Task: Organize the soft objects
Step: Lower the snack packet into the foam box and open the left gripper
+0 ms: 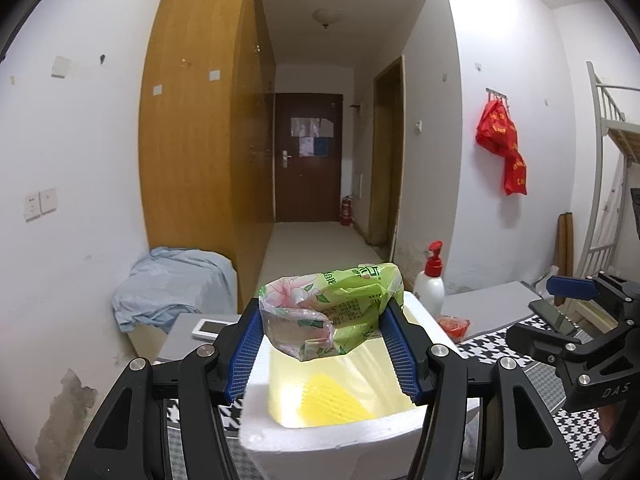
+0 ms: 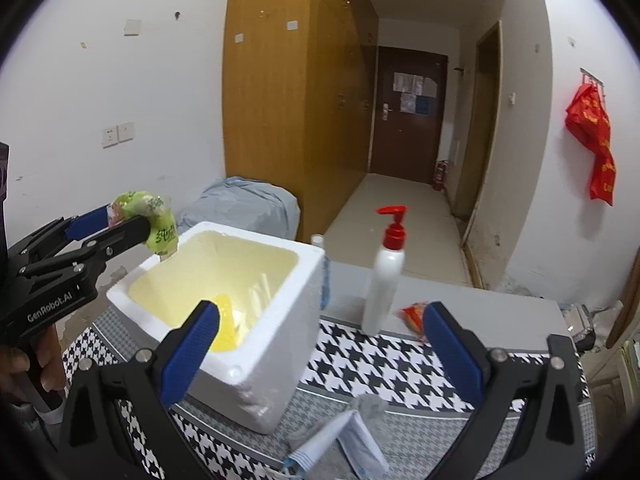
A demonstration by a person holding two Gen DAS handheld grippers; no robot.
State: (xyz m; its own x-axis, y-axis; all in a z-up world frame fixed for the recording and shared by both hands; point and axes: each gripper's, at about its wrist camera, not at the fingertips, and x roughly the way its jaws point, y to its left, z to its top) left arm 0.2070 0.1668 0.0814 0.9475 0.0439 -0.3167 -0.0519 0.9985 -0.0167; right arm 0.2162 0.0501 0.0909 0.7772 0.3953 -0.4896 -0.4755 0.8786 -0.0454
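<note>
My left gripper [image 1: 324, 344] is shut on a green flowered tissue pack [image 1: 336, 304], holding it over the open white foam box [image 1: 328, 436]. A yellow soft thing [image 1: 332, 400] lies on the box floor. From the right wrist view the tissue pack [image 2: 150, 216] hangs in the left gripper [image 2: 138, 220] above the far left corner of the foam box [image 2: 256, 380]. My right gripper [image 2: 320, 336] stands open with nothing between its fingers, in front of the box. A blue face mask [image 2: 344, 444] and a grey soft lump [image 2: 368, 404] lie on the houndstooth cloth [image 2: 400, 356] below it.
A white pump bottle [image 2: 384, 276] with a red top stands right of the box, a small red packet [image 2: 414, 314] beside it. A white phone-like device [image 1: 210, 326] lies left of the box. A blue-covered bundle [image 1: 176, 284] sits by the wooden wardrobe [image 1: 200, 128].
</note>
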